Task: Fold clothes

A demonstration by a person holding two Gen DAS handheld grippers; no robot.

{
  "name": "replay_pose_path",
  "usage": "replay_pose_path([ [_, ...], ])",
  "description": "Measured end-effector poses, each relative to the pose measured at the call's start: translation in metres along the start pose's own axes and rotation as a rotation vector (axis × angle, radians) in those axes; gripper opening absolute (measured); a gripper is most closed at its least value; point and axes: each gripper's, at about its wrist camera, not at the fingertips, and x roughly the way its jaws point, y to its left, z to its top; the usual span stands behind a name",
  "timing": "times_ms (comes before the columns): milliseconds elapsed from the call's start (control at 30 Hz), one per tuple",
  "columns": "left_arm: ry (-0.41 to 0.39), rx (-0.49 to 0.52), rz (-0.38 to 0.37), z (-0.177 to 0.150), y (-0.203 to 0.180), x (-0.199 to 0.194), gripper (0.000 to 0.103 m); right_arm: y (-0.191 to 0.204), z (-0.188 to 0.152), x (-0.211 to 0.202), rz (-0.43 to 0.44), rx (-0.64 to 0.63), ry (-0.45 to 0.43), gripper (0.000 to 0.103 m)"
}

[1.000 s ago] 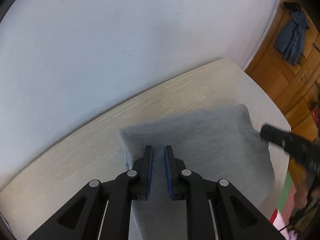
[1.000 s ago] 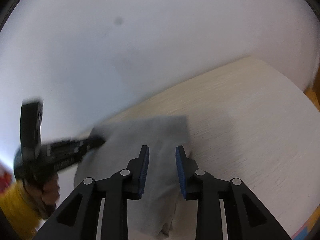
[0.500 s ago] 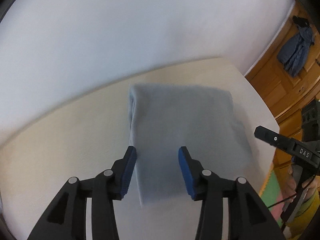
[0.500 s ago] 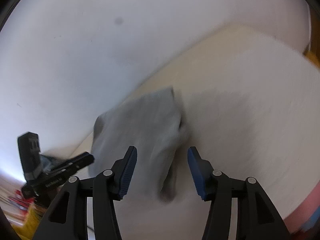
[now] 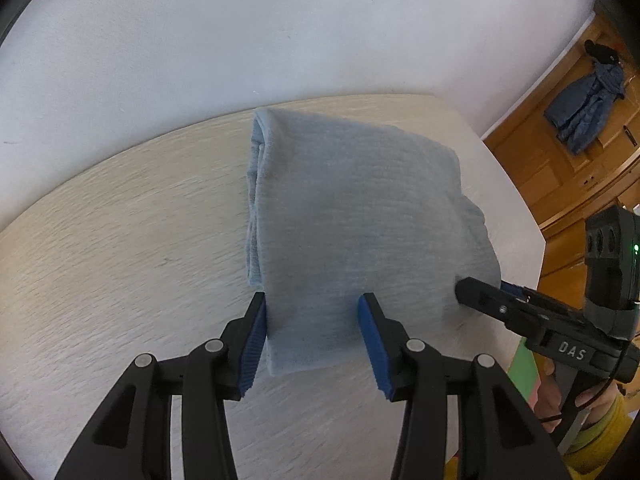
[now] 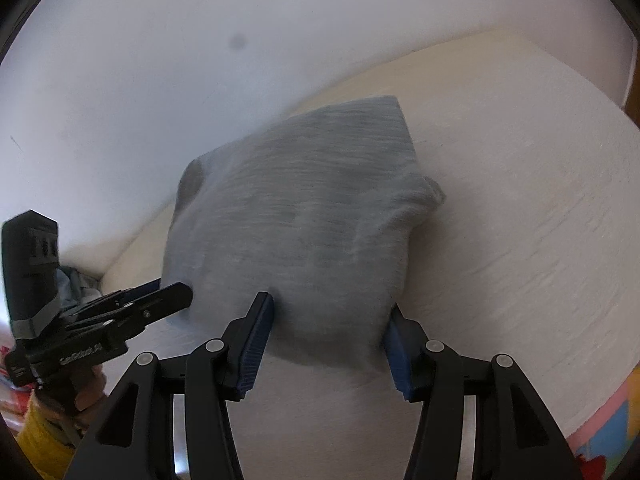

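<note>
A grey-blue garment point(image 5: 352, 216) lies folded into a thick rectangle on the pale wooden table point(image 5: 120, 248). It also shows in the right wrist view point(image 6: 304, 220). My left gripper point(image 5: 312, 344) is open and empty, its jaws spread just above the fold's near edge. My right gripper point(image 6: 326, 344) is open and empty too, hovering over the garment's near edge. The right gripper's tips show in the left wrist view point(image 5: 480, 296) beside the garment's right corner. The left gripper shows in the right wrist view point(image 6: 160, 300) at the garment's left side.
A white wall point(image 5: 280, 32) runs behind the table. Wooden cabinets with a hanging blue jacket point(image 5: 584, 108) stand at the right. The table's right edge point(image 5: 536, 236) is close to the garment. Colourful floor mats point(image 6: 608, 436) lie below the table edge.
Both grippers have opened wide and let go of the garment. They have drawn back and up, and the folded garment now lies flat on the table.
</note>
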Motion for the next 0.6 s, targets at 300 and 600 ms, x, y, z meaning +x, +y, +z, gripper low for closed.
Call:
replay_pose_path([
  [300, 0.063, 0.067, -0.010, -0.005, -0.005, 0.014, 0.041, 0.030, -0.003, 0.012, -0.112, -0.227, 0.005, 0.052],
  [600, 0.098, 0.077, -0.044, -0.040, -0.002, -0.002, 0.041, 0.031, -0.025, 0.004, -0.097, -0.330, 0.041, 0.052],
])
